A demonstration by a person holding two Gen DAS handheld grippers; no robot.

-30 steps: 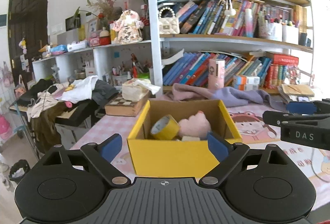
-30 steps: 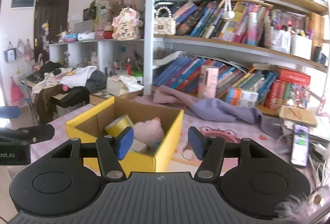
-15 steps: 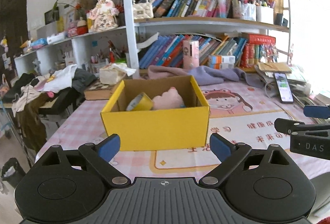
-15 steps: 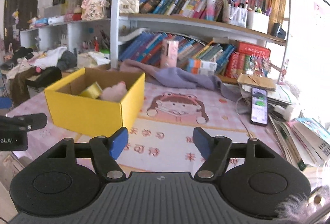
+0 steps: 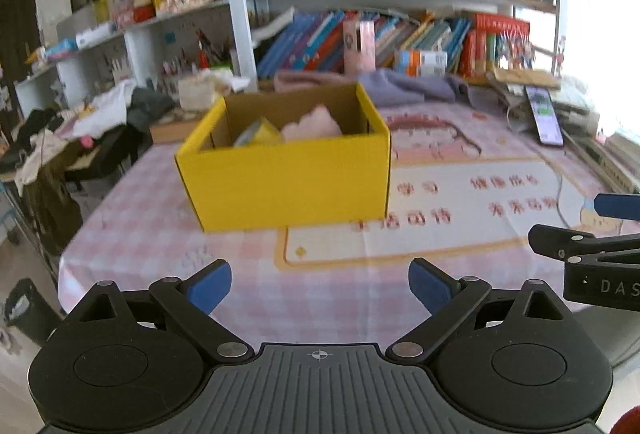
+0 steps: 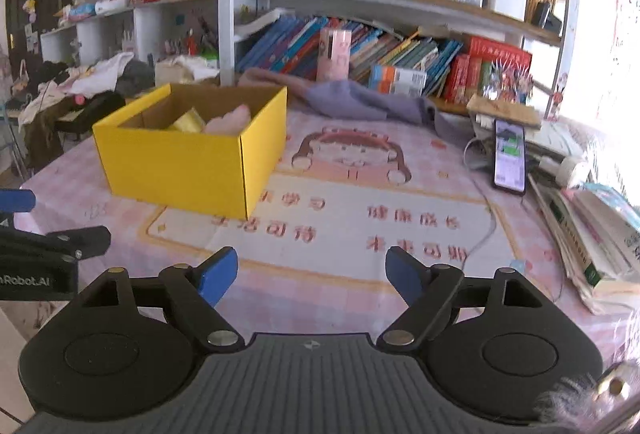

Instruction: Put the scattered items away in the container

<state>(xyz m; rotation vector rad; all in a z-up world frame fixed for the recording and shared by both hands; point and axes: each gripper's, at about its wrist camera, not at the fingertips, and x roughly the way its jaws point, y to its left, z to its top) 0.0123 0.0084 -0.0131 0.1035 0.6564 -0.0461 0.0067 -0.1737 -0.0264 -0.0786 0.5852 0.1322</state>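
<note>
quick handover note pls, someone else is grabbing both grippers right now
Left gripper: open, empty, over the near table edge.
Right gripper: jaws just been opening, nothing between them.
Yellow box sits on the pink checked tablecloth; a yellow tape roll and pink plush toy are inside.
Left: no loose small items visible on the cloth; only a phone at the right edge. Check before stopping.

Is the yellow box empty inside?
No, the yellow box holds a yellow tape roll and a pink soft toy.
</note>
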